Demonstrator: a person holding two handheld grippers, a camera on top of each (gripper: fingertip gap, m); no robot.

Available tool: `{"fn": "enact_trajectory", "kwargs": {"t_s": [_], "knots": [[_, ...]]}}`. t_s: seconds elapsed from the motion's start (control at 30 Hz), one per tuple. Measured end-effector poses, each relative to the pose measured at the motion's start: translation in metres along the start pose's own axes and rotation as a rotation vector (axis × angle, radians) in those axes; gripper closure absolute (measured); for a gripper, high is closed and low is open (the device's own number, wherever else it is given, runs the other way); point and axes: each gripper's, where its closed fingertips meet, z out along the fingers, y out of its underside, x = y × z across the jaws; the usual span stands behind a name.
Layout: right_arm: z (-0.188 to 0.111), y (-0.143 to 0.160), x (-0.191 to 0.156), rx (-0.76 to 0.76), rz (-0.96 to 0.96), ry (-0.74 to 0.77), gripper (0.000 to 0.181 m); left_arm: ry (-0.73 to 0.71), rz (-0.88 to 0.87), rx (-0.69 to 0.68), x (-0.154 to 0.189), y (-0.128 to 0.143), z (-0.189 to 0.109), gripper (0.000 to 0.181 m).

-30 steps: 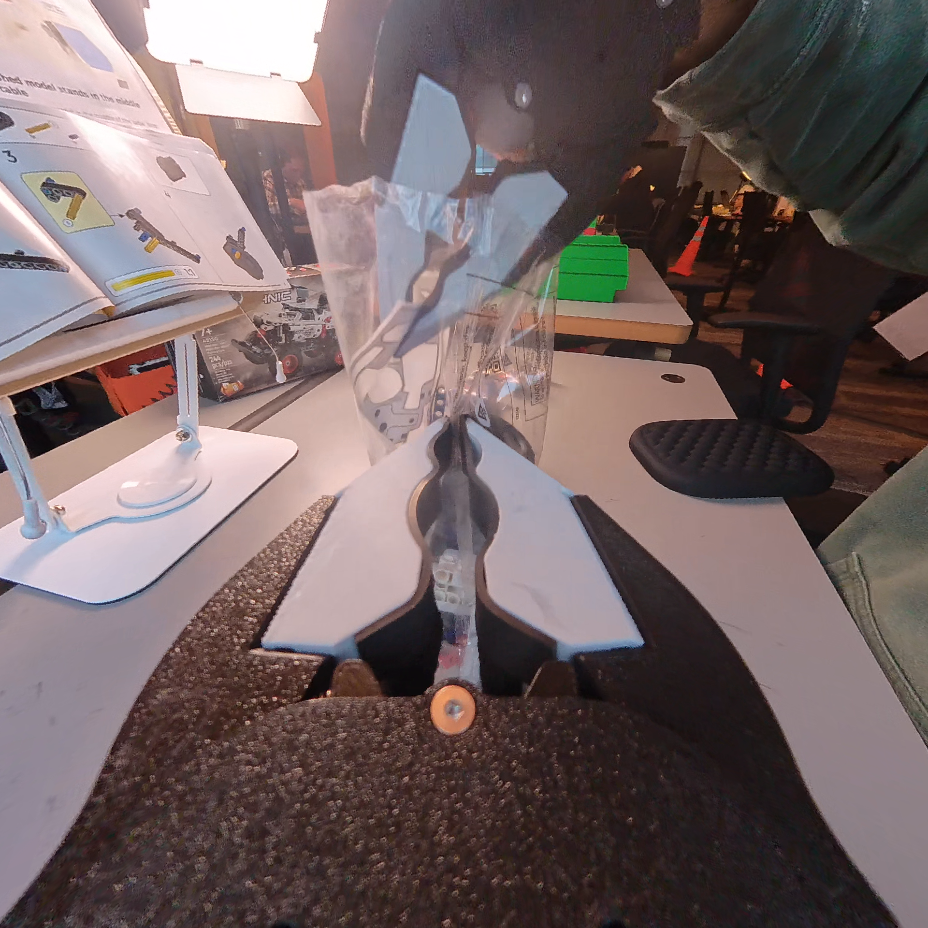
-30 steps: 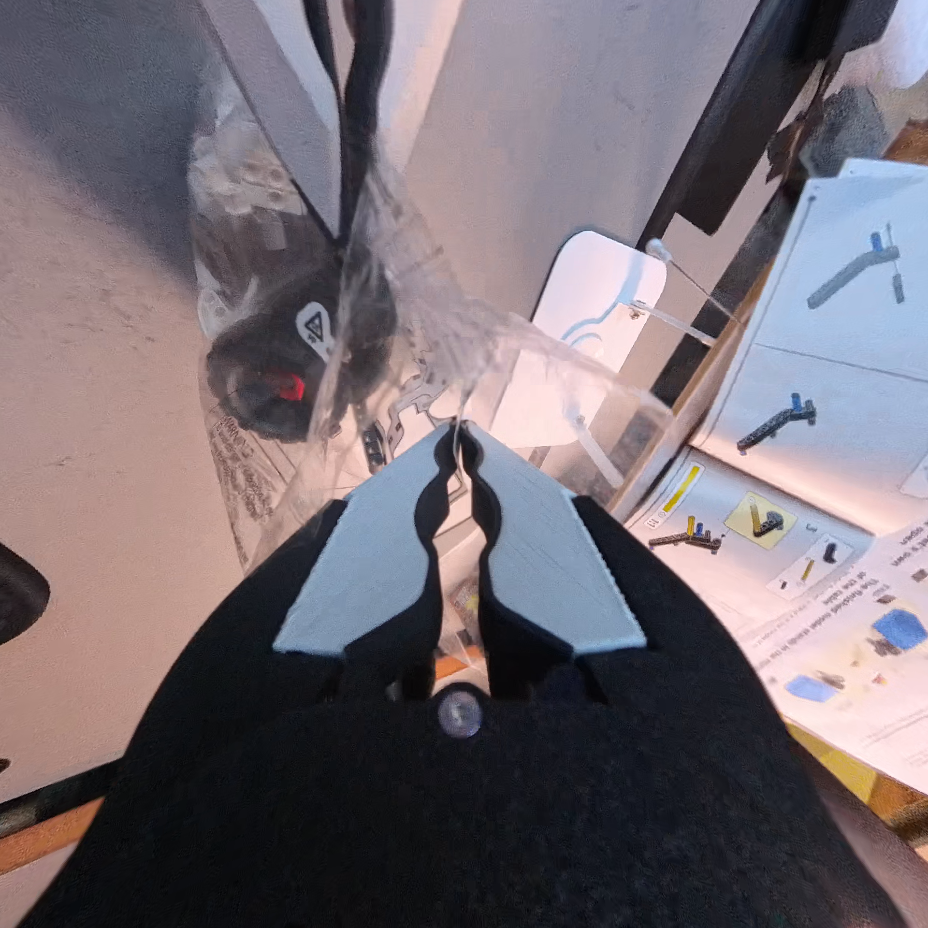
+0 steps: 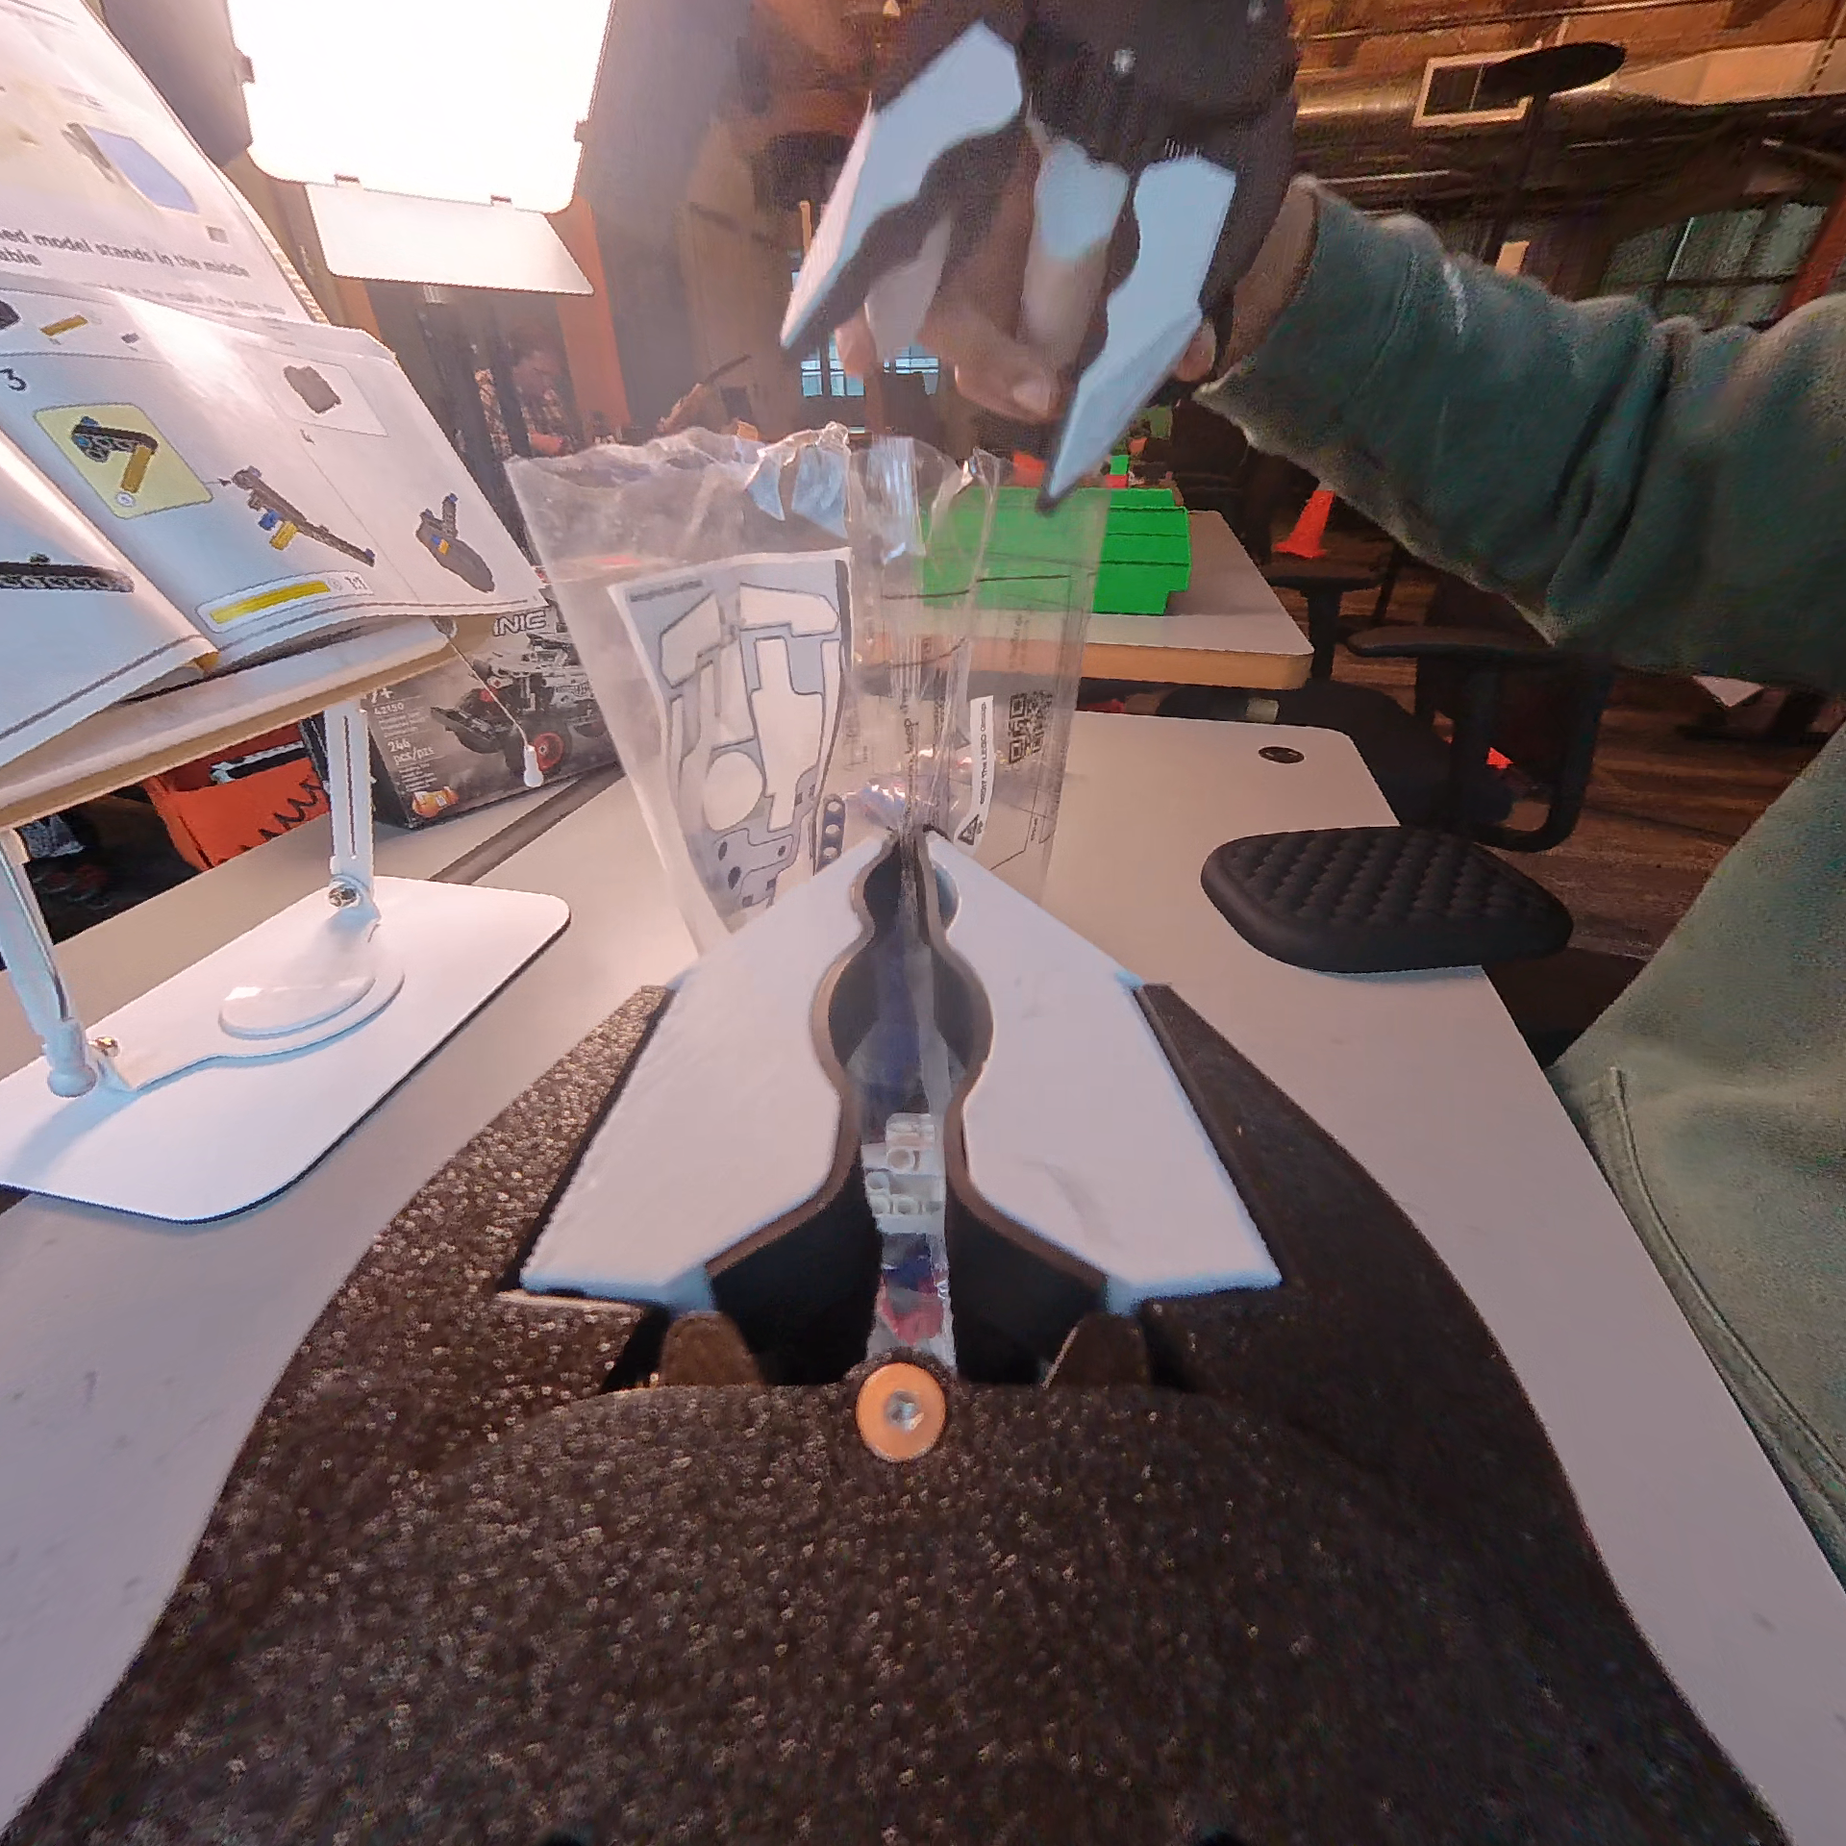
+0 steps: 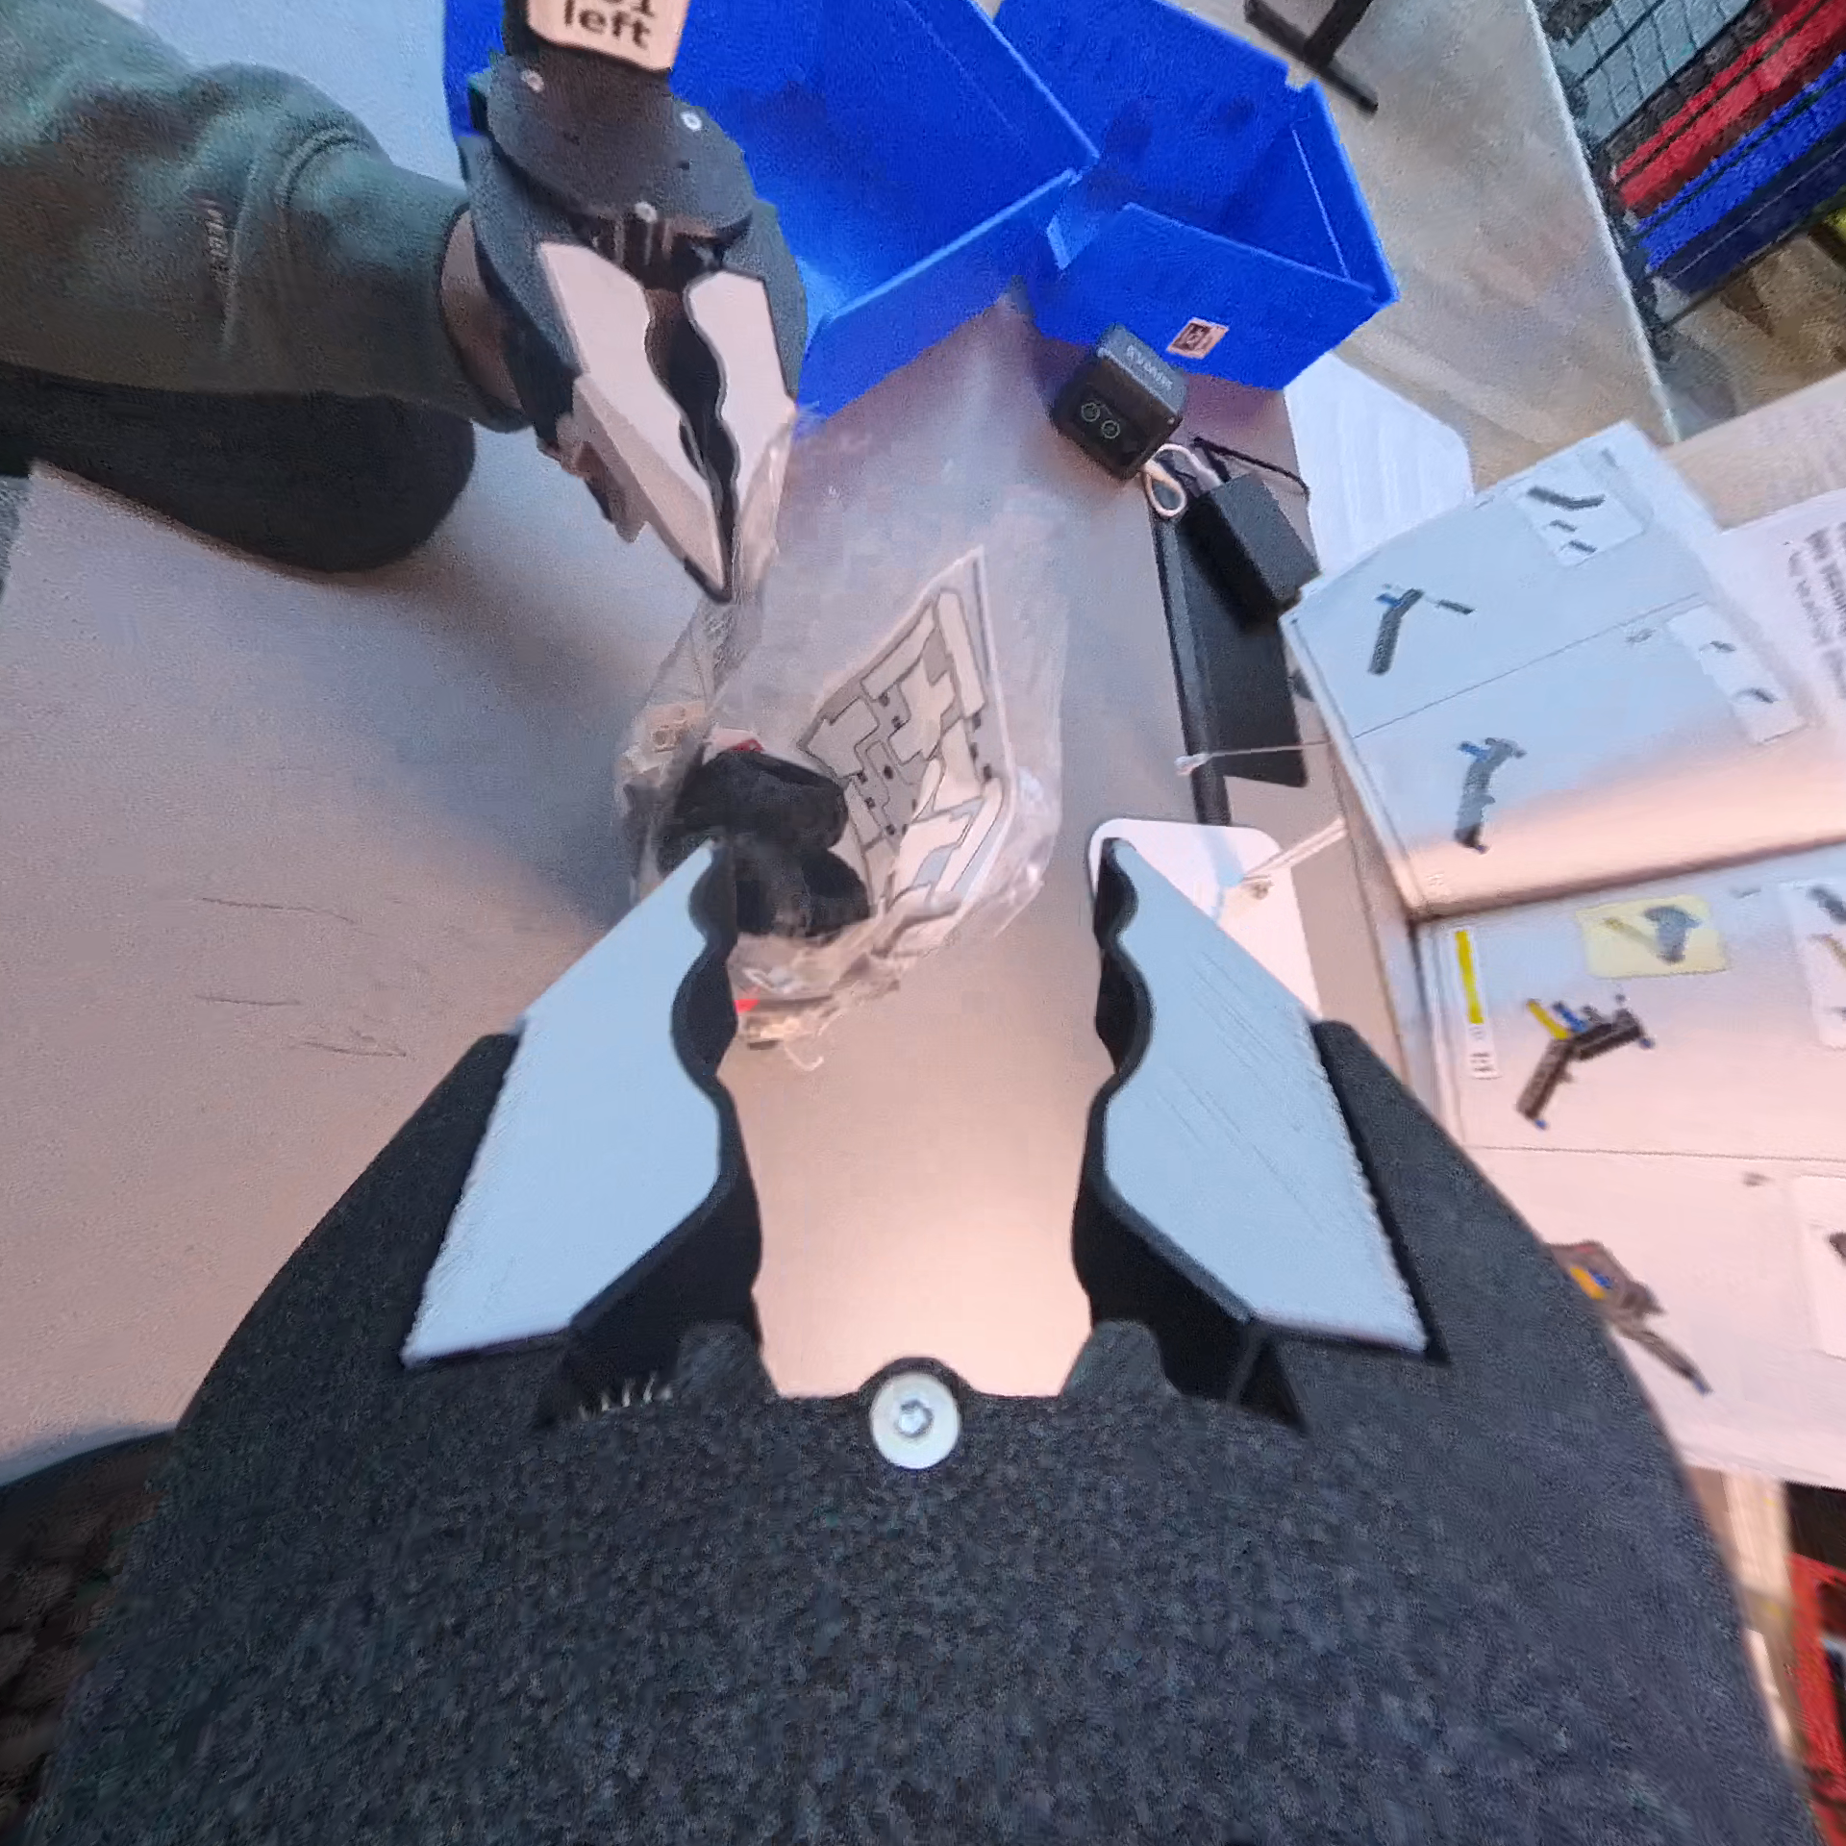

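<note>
- Two hand-held grippers share one clear plastic bag [image 3: 799, 639] above the surface [image 3: 1249, 1049]: left hand-held gripper [image 3: 907, 844] clamped on its lower part, small parts hanging below.
- Right hand-held gripper [image 4: 904, 869] spread wide, holding nothing, over the bag's crumpled top.
- Best pinched near the top edge, clear of the sticker sheet [image 3: 744, 719].
- Booklet stand [image 3: 280, 1009] close left; blue bins [image 4: 999, 170] beyond; open room right.

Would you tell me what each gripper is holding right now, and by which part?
The left gripper pinches the clear plastic bag partway up, contents hanging below. The right gripper is open and holds nothing.
</note>
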Motion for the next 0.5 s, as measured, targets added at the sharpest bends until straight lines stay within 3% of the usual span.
{"fn": "enact_trajectory", "kwargs": {"t_s": [0.17,0.27,0.37,0.5], "knots": [[0.014,0.021,-0.004,0.341,0.247,-0.109,0.079,0.048,0.006,0.003,0.007,0.0,0.002,0.181],[-0.014,0.005,0.015,0.645,0.378,-0.189,0.087,0.031,-0.022,0.025,0.002,0.0,-0.002,0.181],[-0.005,0.021,-0.003,0.603,0.333,-0.305,0.08,0.061,-0.054,0.052,0.001,0.0,-0.008,0.181],[0.048,0.054,-0.03,0.457,0.316,-0.366,0.08,0.131,-0.077,0.068,0.005,0.0,-0.009,0.181]]}}
